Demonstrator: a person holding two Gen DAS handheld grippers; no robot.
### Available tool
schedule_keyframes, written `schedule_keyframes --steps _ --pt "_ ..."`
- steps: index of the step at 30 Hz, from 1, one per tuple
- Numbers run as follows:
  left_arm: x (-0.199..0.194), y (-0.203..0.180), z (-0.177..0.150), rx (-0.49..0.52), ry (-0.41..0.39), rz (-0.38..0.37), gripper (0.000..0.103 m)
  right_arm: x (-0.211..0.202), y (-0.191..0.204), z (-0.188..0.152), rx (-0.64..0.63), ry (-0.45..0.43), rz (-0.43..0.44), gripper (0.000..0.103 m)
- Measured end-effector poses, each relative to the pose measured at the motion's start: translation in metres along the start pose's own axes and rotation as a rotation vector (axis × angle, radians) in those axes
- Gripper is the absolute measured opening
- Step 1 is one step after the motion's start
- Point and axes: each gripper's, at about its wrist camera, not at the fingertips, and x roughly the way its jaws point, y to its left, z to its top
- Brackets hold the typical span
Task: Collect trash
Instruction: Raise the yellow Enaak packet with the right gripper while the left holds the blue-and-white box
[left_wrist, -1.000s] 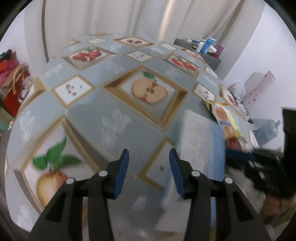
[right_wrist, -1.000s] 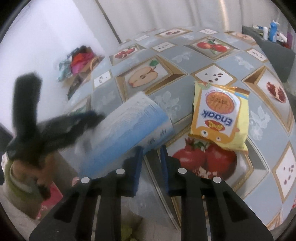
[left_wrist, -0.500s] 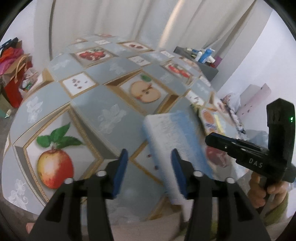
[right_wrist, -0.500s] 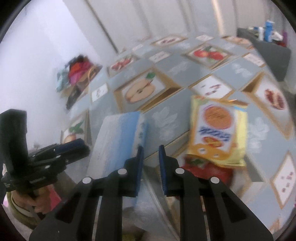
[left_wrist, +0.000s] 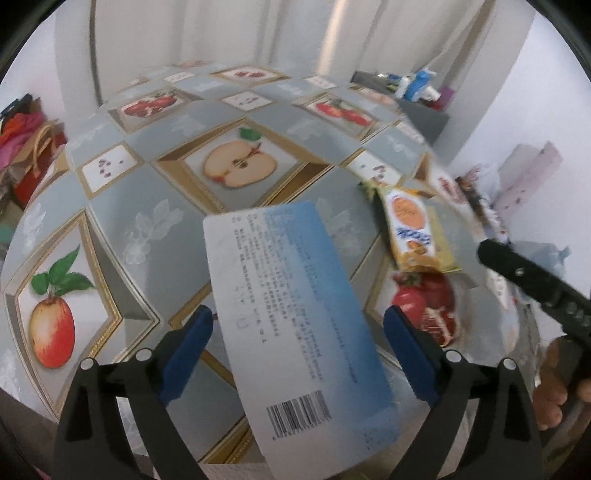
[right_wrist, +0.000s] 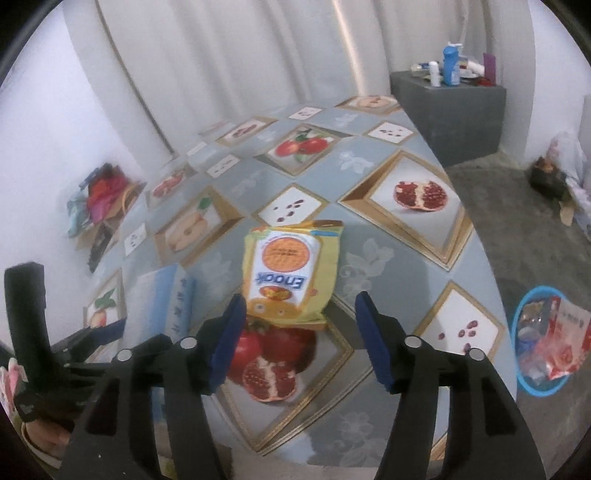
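The left wrist view is showing the left gripper (left_wrist: 297, 332) with its jaws opening wide around a blue-and-white box (left_wrist: 295, 314) whose barcode end is overhanging the near edge of the table (left_wrist: 122, 206), neither pad pressing on it, and the box's lower corner is running out of frame. The right wrist view alone is showing the blue basket (right_wrist: 532, 384) of trash on the floor past the table's right edge, while the right gripper (right_wrist: 295, 332) is hovering, jaws opening and empty, above the near end of the yellow snack packet (right_wrist: 291, 273); here the box is half hidden and blurred.

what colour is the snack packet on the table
Yellow, with an orange circle and blue lettering; the snack packet shows best in the right wrist view.
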Motion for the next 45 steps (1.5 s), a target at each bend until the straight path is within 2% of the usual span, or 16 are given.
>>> schedule_keyframes --steps 4,7,11,18,26,35,39,43,45 --pt "0.008 0.001 -0.001 0.019 -0.003 0.036 0.091 0.009 0.002 0.001 -0.006 0.006 -0.023 0.073" --pt "0.007 0.006 0.000 0.029 -0.021 0.032 0.091 0.014 0.003 0.004 -0.002 0.009 -0.030 0.077" --pt "0.006 0.016 0.004 0.033 -0.050 0.041 0.084 0.022 0.003 0.006 0.006 0.025 -0.044 0.077" --pt "0.007 0.036 0.014 0.017 -0.072 0.053 0.083 0.039 0.019 -0.002 -0.040 0.073 -0.042 0.077" --pt "0.008 0.038 0.016 0.031 -0.076 0.049 0.083 0.060 0.026 0.006 -0.044 0.076 -0.084 0.077" --pt "0.011 0.035 0.017 0.055 -0.086 0.058 0.082 0.073 0.047 0.004 -0.182 0.062 -0.177 0.079" --pt "0.011 0.035 0.017 0.056 -0.089 0.057 0.081 0.070 0.045 0.004 -0.187 0.061 -0.181 0.071" --pt "0.010 0.037 0.018 0.050 -0.089 0.054 0.080 0.066 0.041 0.006 -0.160 0.066 -0.161 0.057" --pt "0.010 0.037 0.018 0.045 -0.091 0.052 0.079 0.065 0.040 0.006 -0.153 0.069 -0.154 0.055"
